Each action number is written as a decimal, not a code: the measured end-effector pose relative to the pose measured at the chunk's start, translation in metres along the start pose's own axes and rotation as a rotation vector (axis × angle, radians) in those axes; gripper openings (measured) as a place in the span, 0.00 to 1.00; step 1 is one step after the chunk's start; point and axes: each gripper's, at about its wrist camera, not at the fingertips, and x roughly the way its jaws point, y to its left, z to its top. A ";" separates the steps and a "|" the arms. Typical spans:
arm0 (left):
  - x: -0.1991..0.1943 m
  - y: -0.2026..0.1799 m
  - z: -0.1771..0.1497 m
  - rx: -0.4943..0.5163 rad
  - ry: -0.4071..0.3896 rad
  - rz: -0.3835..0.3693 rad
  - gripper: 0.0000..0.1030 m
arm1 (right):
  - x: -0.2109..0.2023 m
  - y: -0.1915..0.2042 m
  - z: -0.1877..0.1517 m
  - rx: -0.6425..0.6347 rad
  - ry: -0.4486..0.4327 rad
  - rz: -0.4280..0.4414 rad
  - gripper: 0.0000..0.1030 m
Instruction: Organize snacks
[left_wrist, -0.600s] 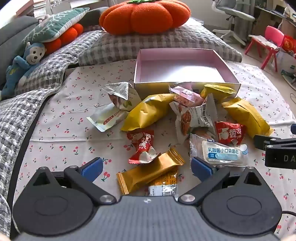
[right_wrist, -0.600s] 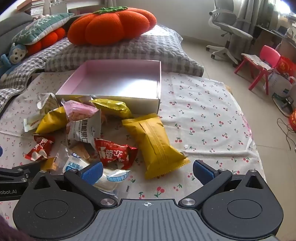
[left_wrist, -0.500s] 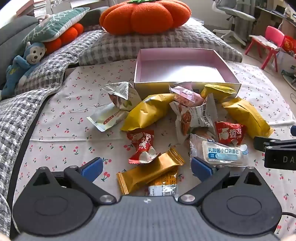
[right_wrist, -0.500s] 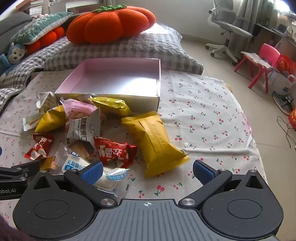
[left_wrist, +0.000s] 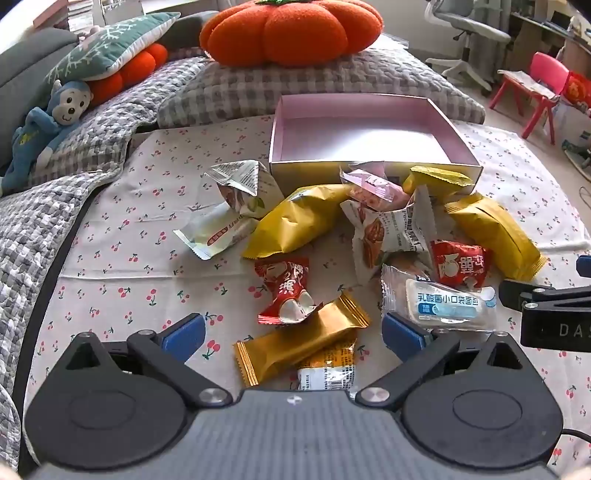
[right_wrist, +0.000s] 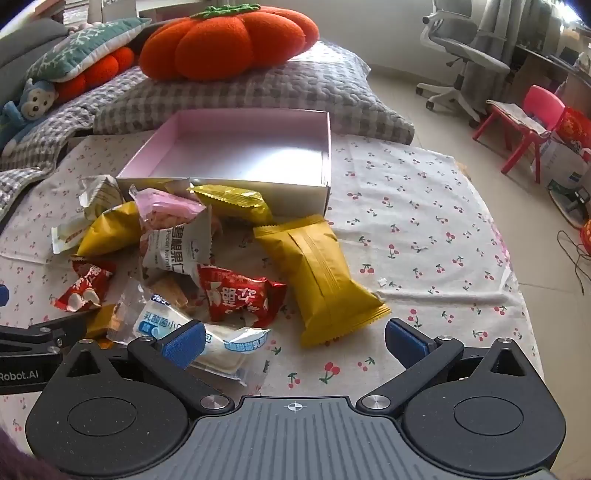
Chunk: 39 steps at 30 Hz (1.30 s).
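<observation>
**A:** What's nearest, and how do the claws stand?

**B:** Both are spread wide with nothing pinched. The left gripper (left_wrist: 291, 332) hangs over a glossy gold bar wrapper (left_wrist: 301, 341), which lies between its blue pads without touching them. The right gripper (right_wrist: 293, 341) has a clear crinkly bread packet (right_wrist: 207, 341) under its left pad and bare cherry-print cloth (right_wrist: 424, 229) under its right.

**A:** Where's the open room?

**B:** On the cloth to the right of the long mustard-yellow pouch (right_wrist: 319, 275), out to the bed's edge, where the tiled floor begins. There is also a bare strip to the left of the heap, up to the quilted grey blanket (left_wrist: 33, 236).

**A:** And the snacks themselves?

**B:** A loose heap of foil and plastic wrappers: two red twisted-end packs (left_wrist: 286, 290) (right_wrist: 240, 299), a white nut packet (left_wrist: 391, 236), a pink one (right_wrist: 166, 212) and a puffed yellow pouch (left_wrist: 295, 219). The farthest of them lean against the near wall of the box.

**A:** The box?

**B:** It is a shallow square cardboard box (left_wrist: 284, 122), pink inside with straight thin walls and nothing in it, just behind the heap. Beyond it are a grey checked pillow (left_wrist: 258, 88) and a plush orange pumpkin cushion (left_wrist: 291, 27).
</observation>
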 end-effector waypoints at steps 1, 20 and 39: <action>0.001 0.000 0.000 -0.002 0.000 0.003 0.99 | 0.000 0.000 0.000 0.001 0.000 0.001 1.00; -0.004 0.005 0.000 -0.014 -0.018 -0.002 1.00 | -0.008 -0.001 0.002 0.017 -0.021 0.011 1.00; -0.006 0.006 0.000 -0.016 -0.021 -0.004 1.00 | -0.011 0.000 0.001 0.020 -0.027 0.022 1.00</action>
